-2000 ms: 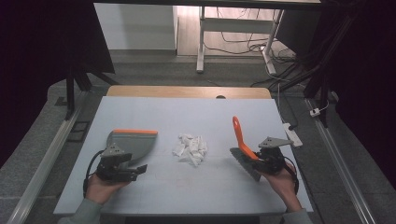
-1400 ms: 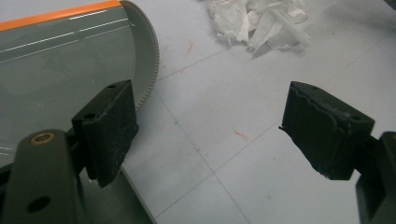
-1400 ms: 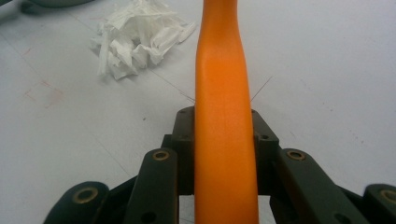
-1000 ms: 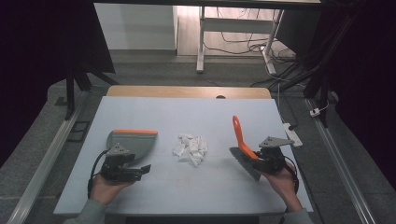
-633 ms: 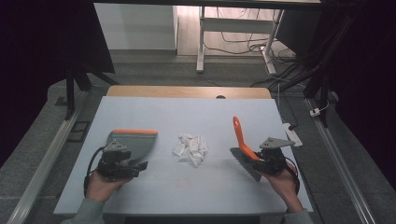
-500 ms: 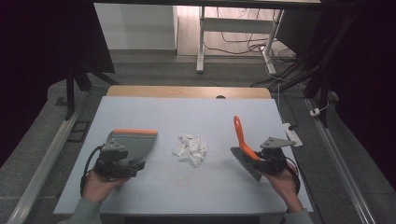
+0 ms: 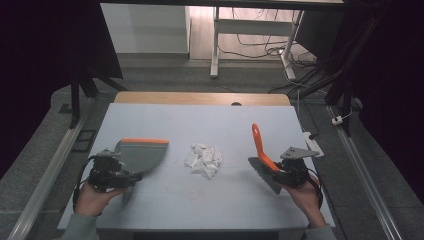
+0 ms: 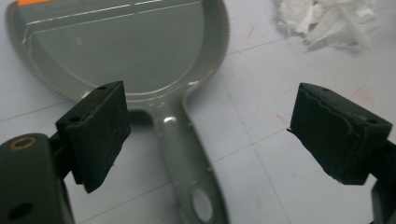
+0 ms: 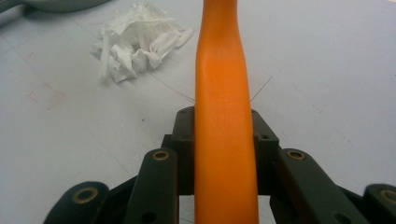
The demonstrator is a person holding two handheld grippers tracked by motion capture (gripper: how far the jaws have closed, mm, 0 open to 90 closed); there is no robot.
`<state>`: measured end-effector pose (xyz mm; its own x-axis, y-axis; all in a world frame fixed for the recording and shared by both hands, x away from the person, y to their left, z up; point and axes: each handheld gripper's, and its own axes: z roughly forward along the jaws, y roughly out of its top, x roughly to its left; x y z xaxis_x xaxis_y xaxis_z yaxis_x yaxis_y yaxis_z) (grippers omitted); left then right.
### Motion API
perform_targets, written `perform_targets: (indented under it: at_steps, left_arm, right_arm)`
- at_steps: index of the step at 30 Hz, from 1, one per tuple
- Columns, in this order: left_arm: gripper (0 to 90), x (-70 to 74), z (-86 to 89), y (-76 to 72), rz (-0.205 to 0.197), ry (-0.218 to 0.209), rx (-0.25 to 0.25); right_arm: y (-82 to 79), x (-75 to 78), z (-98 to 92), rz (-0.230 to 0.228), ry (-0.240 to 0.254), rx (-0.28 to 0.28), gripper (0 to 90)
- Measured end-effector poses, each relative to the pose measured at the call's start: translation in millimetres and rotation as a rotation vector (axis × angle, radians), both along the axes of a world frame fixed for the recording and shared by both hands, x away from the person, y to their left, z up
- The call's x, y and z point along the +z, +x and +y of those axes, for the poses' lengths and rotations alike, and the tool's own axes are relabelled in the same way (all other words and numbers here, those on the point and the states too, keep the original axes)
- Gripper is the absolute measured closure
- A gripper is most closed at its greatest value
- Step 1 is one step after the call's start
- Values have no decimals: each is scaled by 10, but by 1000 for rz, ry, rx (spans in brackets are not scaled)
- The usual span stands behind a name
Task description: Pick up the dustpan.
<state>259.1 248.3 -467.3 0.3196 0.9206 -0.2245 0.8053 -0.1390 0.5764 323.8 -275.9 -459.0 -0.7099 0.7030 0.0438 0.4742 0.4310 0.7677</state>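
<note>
While the paper [image 7: 204, 159] lies loose mid-table:
Dustpan [image 7: 141, 153]: stiff, light; grip handle, left of paper.
Left gripper [image 8: 219, 133]: open, straddling handle.
Right gripper [image 9: 223, 140]: clamped on brush [image 9: 223, 88].

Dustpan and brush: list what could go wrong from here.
1. The left claw is open, its jaws either side of the dustpan handle without touching it. Lift now and the pan would likely stay on the table.
2. The paper scraps are a loose pile; a fast sweep may scatter them.
3. The right claw grips the brush by its smooth orange handle, which could twist under sweeping pressure.
</note>
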Motion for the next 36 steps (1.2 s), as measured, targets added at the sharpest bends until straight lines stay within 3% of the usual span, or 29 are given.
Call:
perform_targets:
  at_steps: [7, 12, 20, 28, 36]
  left_arm:
    - [92, -44, 91, -23, 60, -5, 40]
    - [71, -117, 46, -37, 113, -18, 23]
    - [79, -331, 4, 69, 162, -12, 65]
    - [147, -470, -17, 127, 167, -13, 103]
    - [215, -514, -54, 154, 164, -7, 121]
  right_arm:
    - [5, -18, 16, 5, -11, 1, 701]
    - [4, -23, 25, 7, -16, 2, 701]
    - [-1, -20, 31, 4, -19, 1, 701]
    - [1, -25, 37, 0, -26, -4, 701]
    - [-2, -21, 44, -3, -31, -6, 701]
